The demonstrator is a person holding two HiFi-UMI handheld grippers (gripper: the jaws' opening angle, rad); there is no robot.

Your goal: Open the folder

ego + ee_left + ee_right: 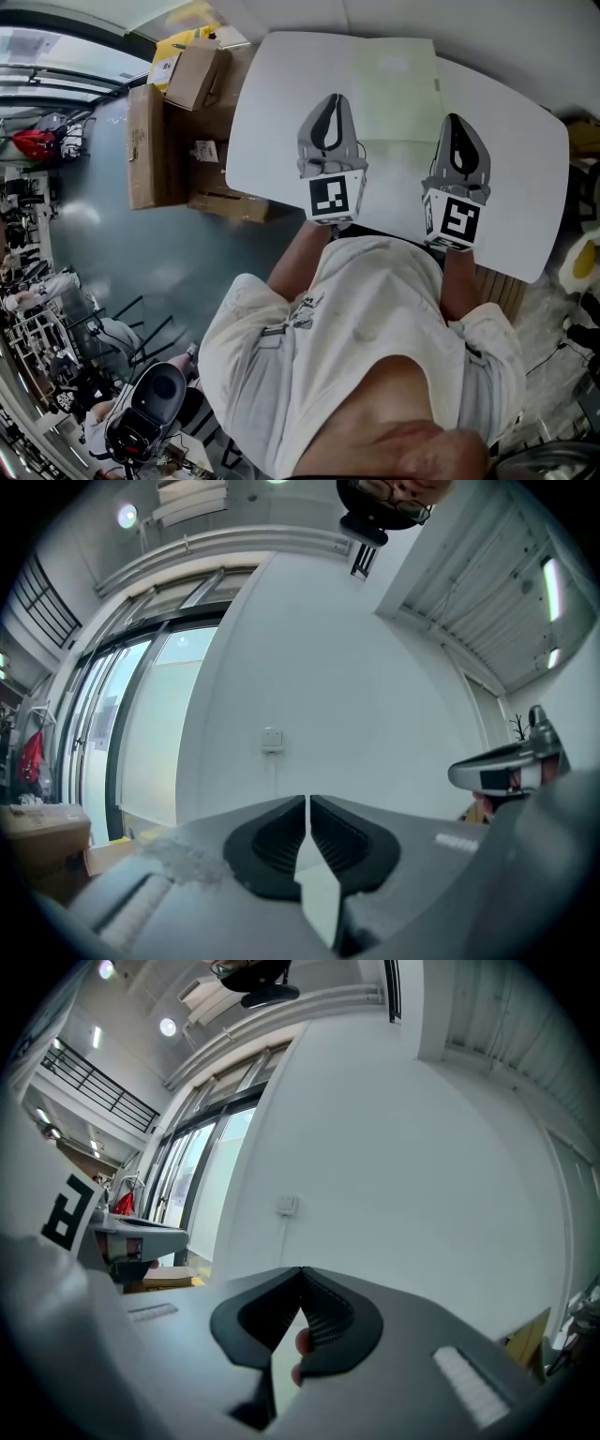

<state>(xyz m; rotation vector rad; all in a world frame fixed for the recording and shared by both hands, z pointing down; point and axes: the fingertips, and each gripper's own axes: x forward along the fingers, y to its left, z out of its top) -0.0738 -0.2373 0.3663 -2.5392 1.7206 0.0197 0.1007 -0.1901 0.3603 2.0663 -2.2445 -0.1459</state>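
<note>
Fingers [339,120] shut — folder [398,89] lies between both pairs.

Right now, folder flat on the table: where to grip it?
Likely the near edge of the folder, top cover only, coming low from the person's side: it lies flat on the table, so only an edge offers a lip. Spine side unclear.

No readable text is showing anywhere. White stickers [206,150] are sitting on the cardboard boxes [148,141] beside the table, but their print is coming out too small to make out. The square black-and-white markers on the left gripper [333,97] and right gripper [453,118] are showing patterns only.
</note>
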